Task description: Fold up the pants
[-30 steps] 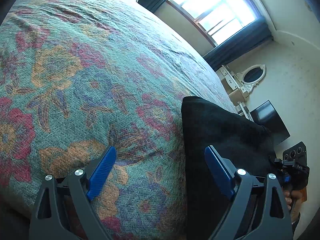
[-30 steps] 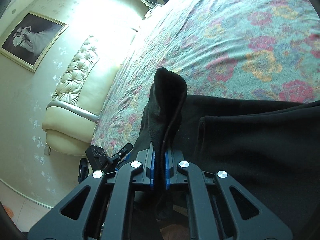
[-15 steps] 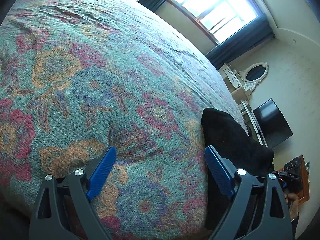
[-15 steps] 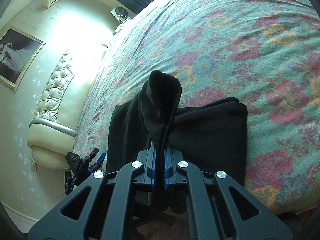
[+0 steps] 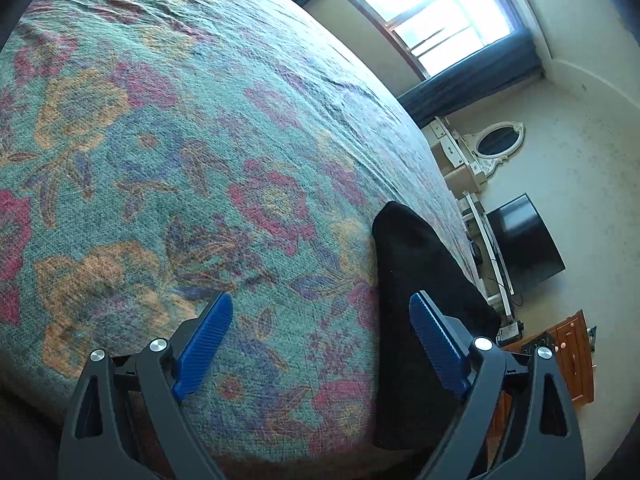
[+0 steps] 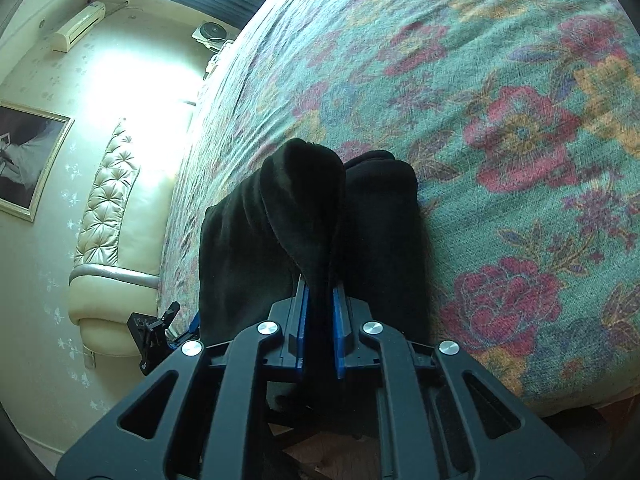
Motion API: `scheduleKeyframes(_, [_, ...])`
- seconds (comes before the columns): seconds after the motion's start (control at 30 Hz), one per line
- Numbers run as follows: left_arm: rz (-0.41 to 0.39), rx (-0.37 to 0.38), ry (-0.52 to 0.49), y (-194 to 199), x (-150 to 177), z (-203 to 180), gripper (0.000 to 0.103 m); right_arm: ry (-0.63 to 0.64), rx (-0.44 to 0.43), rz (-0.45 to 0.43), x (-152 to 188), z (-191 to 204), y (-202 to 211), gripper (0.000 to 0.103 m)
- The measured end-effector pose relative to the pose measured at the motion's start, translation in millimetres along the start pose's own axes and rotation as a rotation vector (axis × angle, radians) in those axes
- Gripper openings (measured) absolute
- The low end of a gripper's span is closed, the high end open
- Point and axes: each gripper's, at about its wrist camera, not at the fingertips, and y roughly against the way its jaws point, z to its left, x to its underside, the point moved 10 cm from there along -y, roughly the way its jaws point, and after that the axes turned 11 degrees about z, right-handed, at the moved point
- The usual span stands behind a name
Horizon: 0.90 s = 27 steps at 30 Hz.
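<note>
The black pants (image 6: 376, 232) lie folded in a narrow bundle near the front edge of the floral bedspread (image 6: 520, 80). My right gripper (image 6: 320, 304) is shut on a raised fold of the pants (image 6: 304, 192), which stands up from between the blue pads. In the left wrist view the pants (image 5: 416, 280) lie at the right, partly behind the right finger. My left gripper (image 5: 320, 336) is open and empty above the bedspread (image 5: 160, 140), with the pants just right of it.
A padded cream headboard (image 6: 108, 216) and a framed picture (image 6: 28, 160) are left of the bed. A window (image 5: 424, 12), a vanity mirror (image 5: 496, 144), a dark TV (image 5: 524, 244) and a wooden cabinet (image 5: 568, 356) stand beyond the bed's right side.
The pants bundle has become narrower and drawn toward the bed's front edge, with my right gripper still shut on the fold. The left gripper stayed open and shifted slightly.
</note>
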Motion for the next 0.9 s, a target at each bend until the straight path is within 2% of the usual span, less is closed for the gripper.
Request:
scheduleKeyframes(0.03, [0.01,0.01,-0.009,-3,3,-5,0.089,-0.001,-0.013,0.012,4,-1,0,0.03])
scheduleKeyframes(0.1, [0.029,0.028,-0.022,-8,9,-15,0.089,-0.007,-0.063,0.035,12,1,-1,0.051])
scheduleKeyframes(0.17, [0.052,0.042,-0.034,-14,14,-24,0.089,0.004,-0.087,0.061,22,3,-3,0.053])
scheduleKeyframes(0.2, [0.062,0.044,-0.04,-17,17,-27,0.089,0.014,-0.079,0.071,25,3,-5,0.051])
scheduleKeyframes(0.23, [0.07,0.048,-0.047,-20,19,-31,0.089,0.031,-0.068,0.08,29,5,-7,0.044])
scheduleKeyframes(0.27, [0.078,0.052,-0.053,-22,21,-34,0.089,0.045,-0.056,0.087,33,5,-9,0.018])
scheduleKeyframes(0.3, [0.086,0.052,-0.06,-25,23,-37,0.089,0.056,-0.049,0.106,37,6,-12,0.011])
scheduleKeyframes(0.37, [0.102,0.057,-0.07,-29,27,-43,0.089,0.084,-0.019,0.103,42,7,-12,0.01])
scheduleKeyframes(0.5, [0.131,0.071,-0.084,-35,37,-52,0.089,0.111,-0.011,0.072,39,10,3,0.01])
scheduleKeyframes(0.7, [0.17,0.093,-0.089,-48,44,-60,0.089,0.05,-0.015,0.062,37,-15,7,0.009])
scheduleKeyframes(0.9, [0.188,0.141,-0.048,-50,50,-69,0.089,0.056,0.004,0.055,33,-17,15,0.009])
